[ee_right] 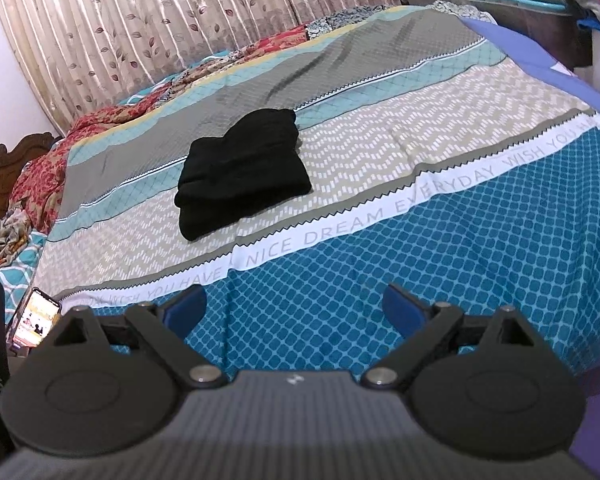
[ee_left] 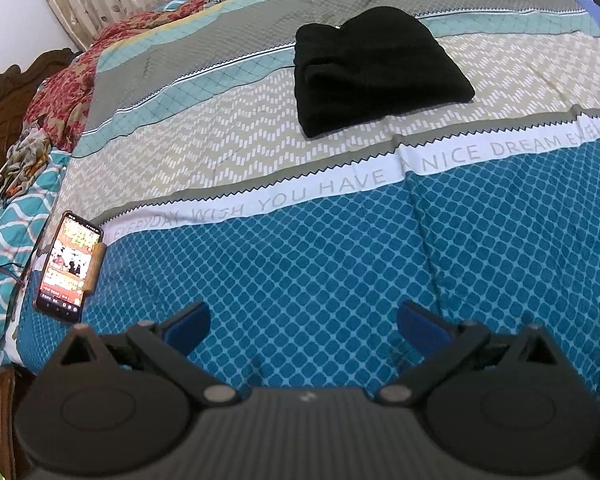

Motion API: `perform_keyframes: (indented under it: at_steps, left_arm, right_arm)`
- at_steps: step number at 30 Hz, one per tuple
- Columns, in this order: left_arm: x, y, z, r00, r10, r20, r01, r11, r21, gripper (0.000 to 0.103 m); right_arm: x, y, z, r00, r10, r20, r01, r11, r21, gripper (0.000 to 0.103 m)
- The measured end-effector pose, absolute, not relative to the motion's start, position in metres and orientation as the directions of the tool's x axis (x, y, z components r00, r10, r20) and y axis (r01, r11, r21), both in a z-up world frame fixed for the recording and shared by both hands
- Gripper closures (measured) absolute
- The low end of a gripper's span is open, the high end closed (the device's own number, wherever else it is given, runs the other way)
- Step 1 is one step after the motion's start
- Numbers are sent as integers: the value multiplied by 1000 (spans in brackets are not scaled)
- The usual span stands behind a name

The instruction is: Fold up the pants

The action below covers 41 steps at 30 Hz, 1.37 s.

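Black pants (ee_left: 376, 70) lie folded into a compact bundle on the beige zigzag band of the bedsheet (ee_left: 320, 264). They also show in the right wrist view (ee_right: 242, 176), left of centre. My left gripper (ee_left: 302, 320) is open and empty, held back over the blue diamond part of the sheet, well short of the pants. My right gripper (ee_right: 294, 306) is open and empty too, over the same blue part near the bed's front edge, apart from the pants.
A lit phone (ee_left: 69, 266) lies at the bed's left edge; it also shows in the right wrist view (ee_right: 36, 318). Crumpled red floral bedding (ee_right: 40, 172) and a wooden headboard (ee_left: 4, 120) are at the left. Curtains (ee_right: 160, 20) hang behind. Storage bins with clothes (ee_right: 580, 4) stand at the far right.
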State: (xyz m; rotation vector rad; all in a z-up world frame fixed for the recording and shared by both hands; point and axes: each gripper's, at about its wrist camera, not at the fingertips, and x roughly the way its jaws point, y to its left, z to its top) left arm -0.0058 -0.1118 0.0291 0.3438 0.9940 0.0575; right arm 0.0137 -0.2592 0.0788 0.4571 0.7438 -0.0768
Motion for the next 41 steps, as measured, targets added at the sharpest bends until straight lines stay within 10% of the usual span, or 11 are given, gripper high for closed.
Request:
perform_keyframes:
  at_steps: [41]
  left_arm:
    - [-6,-120,25,522,112,-846,187,952,242,0]
  right_arm:
    - [17,-274,71,715,133,-686,229,883,410,7]
